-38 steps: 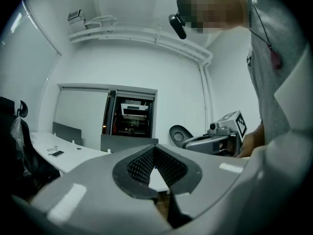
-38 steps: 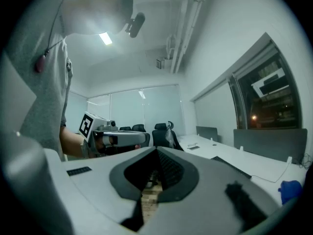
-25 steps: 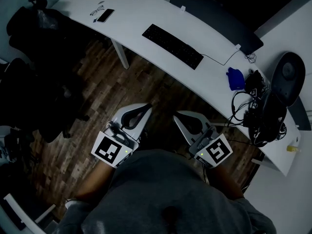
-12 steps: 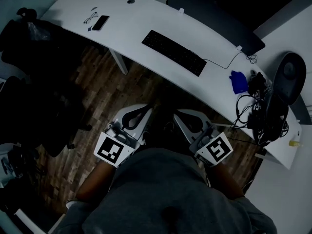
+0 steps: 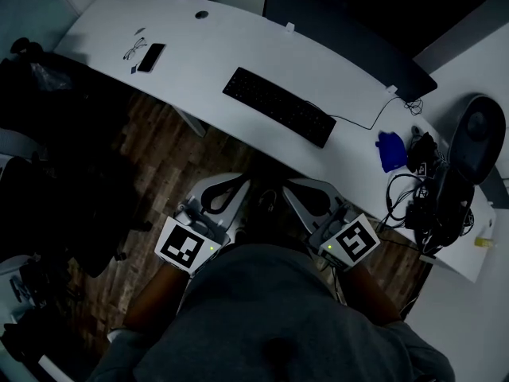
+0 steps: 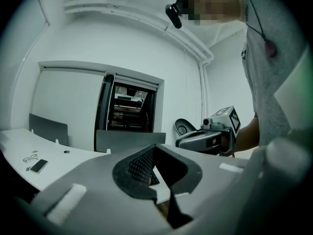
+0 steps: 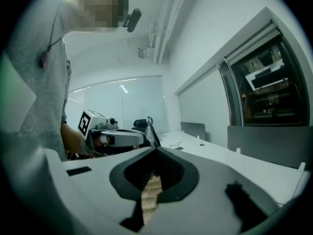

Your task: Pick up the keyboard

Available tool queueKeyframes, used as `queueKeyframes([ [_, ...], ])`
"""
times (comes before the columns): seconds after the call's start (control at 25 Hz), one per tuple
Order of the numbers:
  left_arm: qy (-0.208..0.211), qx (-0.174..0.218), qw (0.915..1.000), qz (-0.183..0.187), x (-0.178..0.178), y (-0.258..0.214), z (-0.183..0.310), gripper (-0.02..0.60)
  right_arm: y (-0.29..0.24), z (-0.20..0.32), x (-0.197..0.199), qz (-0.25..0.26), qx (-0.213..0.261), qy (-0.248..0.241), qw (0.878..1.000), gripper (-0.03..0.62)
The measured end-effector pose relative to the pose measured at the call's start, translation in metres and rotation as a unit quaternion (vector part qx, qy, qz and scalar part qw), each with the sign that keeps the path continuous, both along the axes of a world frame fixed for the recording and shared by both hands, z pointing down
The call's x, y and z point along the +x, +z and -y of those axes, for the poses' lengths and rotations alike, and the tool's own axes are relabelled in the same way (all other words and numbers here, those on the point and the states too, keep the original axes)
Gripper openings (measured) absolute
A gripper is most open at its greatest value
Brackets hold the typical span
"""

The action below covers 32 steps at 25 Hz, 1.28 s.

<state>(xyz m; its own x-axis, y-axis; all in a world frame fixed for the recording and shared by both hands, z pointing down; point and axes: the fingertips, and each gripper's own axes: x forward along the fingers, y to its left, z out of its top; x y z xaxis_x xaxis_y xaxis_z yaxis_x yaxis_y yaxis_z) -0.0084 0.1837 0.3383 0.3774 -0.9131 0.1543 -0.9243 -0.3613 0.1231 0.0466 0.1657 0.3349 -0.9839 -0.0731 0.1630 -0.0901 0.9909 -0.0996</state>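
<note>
A black keyboard (image 5: 279, 107) lies on the long white curved desk (image 5: 207, 50), its cable running right. Both grippers hang over the wooden floor short of the desk's near edge, close to the person's body. My left gripper (image 5: 236, 183) is shut with nothing in it. My right gripper (image 5: 289, 191) is also shut and empty. In the left gripper view a sliver of the keyboard (image 6: 151, 176) shows through the closed jaws, and the right gripper (image 6: 208, 140) is beside it. The right gripper view shows wooden floor between its jaws and the left gripper (image 7: 117, 137).
A phone (image 5: 151, 56) and glasses (image 5: 134, 50) lie at the desk's left end. A blue cloth (image 5: 389, 151), tangled cables and black gear (image 5: 421, 189) crowd the right end. A dark monitor (image 5: 342, 34) stands behind the keyboard. Black chairs (image 5: 48, 134) stand at left.
Both grippers have advanced together towards the desk, still shut. The desk and keyboard now sit lower and nearer in the head view.
</note>
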Motion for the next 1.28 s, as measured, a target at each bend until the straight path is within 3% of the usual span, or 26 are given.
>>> queueKeyframes([
  [0.64, 0.018, 0.004, 0.9998, 0.003, -0.032, -0.002, 0.130, 0.008, 0.016, 0.129, -0.024, -0.009, -0.023, 0.017, 1.000, 0.006],
  [0.8, 0.010, -0.025, 0.9996, -0.007, -0.039, 0.005, 0.144, 0.008, 0.015, 0.145, -0.027, 0.002, -0.027, 0.021, 0.999, 0.006],
  [1.28, 0.057, -0.018, 0.9982, 0.006, -0.067, 0.028, 0.204, 0.008, 0.032, 0.203, -0.049, -0.026, -0.033, 0.089, 0.995, 0.006],
])
